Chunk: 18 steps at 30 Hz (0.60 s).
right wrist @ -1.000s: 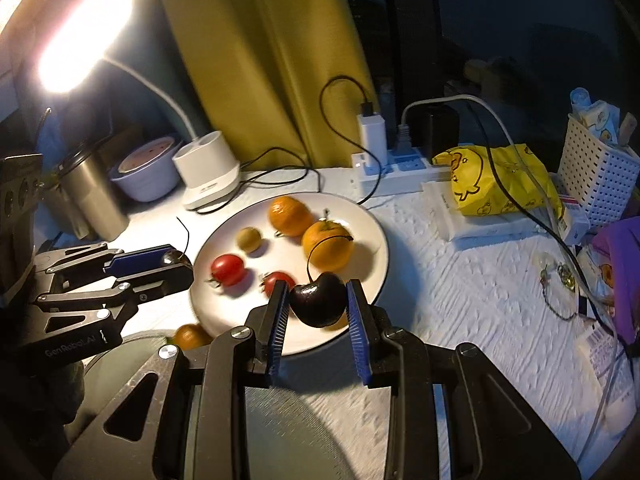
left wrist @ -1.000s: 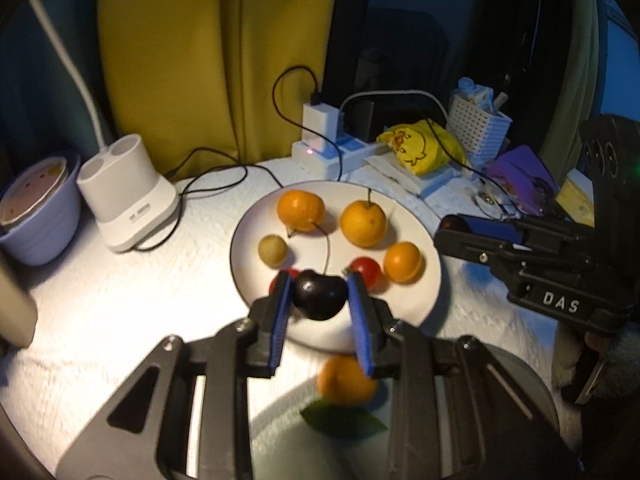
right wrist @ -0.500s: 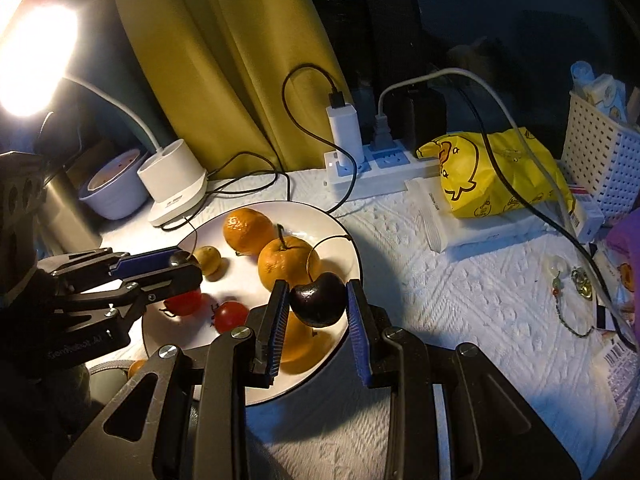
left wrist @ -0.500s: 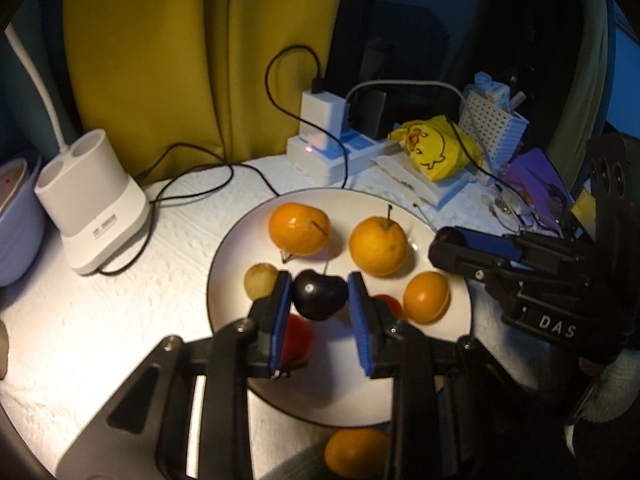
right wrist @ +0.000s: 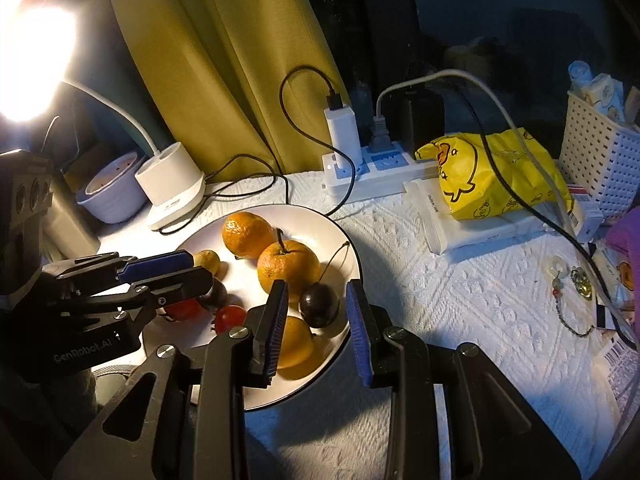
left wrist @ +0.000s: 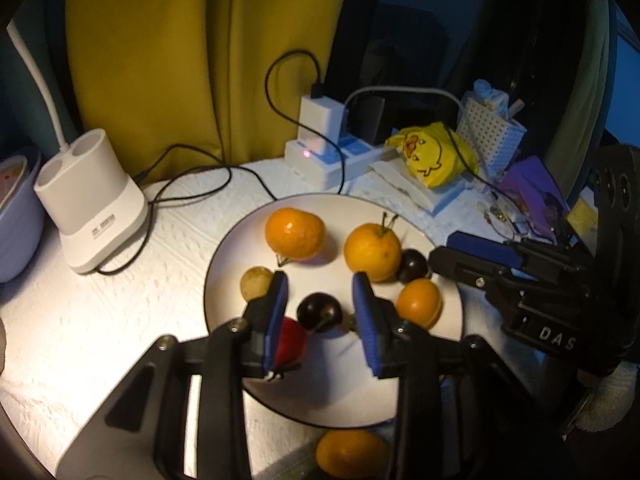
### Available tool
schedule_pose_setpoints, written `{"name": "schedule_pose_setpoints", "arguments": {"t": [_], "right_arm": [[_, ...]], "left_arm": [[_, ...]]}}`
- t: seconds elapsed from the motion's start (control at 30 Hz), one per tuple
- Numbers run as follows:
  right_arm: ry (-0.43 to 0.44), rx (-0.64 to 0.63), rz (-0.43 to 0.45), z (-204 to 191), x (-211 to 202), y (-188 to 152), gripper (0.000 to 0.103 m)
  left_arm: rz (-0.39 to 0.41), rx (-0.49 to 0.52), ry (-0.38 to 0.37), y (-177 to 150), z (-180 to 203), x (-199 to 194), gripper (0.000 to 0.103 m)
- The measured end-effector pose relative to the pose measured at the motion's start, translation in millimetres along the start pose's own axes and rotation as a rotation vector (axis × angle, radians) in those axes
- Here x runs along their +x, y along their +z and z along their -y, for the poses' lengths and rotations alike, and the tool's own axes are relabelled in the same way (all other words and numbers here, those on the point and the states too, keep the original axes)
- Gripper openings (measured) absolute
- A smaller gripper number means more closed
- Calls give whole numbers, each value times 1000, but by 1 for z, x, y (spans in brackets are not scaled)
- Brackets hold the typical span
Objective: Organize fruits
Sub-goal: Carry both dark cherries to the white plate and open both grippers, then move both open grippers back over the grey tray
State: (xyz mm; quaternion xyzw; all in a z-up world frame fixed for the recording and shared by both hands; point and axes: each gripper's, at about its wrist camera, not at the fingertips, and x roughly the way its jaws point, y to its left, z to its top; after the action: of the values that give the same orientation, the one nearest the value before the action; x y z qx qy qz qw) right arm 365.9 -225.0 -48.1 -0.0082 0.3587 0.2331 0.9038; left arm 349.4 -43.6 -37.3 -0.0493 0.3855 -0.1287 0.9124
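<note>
A white plate [left wrist: 224,280] holds three oranges [left wrist: 295,233], a small yellowish fruit [left wrist: 256,282], red tomatoes [left wrist: 290,340] and two dark cherries. My left gripper [left wrist: 320,278] hangs over the plate's near side and its jaws are opening. One cherry [left wrist: 320,312] lies on the plate between the pads, with a gap on each side. My right gripper [right wrist: 317,285] is over the plate's right edge, open. The second cherry [right wrist: 319,305] rests on the plate [right wrist: 312,220] between its pads, touching neither. Each gripper shows in the other's view.
A white lamp base [left wrist: 92,208] and a purple bowl [left wrist: 16,220] stand to the left. Behind the plate are a power strip [left wrist: 332,160] with trailing cables, a yellow duck bag [left wrist: 436,154] and a white basket [left wrist: 492,132]. Another orange [left wrist: 348,454] lies off the plate, near me.
Both grippers came forward over the plate with the cherries. Their jaws have parted, and each cherry now lies on the plate instead of being pinched.
</note>
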Motion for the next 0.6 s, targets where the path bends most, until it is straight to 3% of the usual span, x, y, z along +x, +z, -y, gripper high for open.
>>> {"name": "schedule_pose_setpoints", "arguments": {"t": [0.13,0.6], "right_arm": [[-2,-4,13,-7,-12,0,32],[16,-32,40,-42,-54,-14,32]], "left_arm": [[27,-5,2,-1,1,-16,41],[79,-40,19,-32,-1,-78,42]]}}
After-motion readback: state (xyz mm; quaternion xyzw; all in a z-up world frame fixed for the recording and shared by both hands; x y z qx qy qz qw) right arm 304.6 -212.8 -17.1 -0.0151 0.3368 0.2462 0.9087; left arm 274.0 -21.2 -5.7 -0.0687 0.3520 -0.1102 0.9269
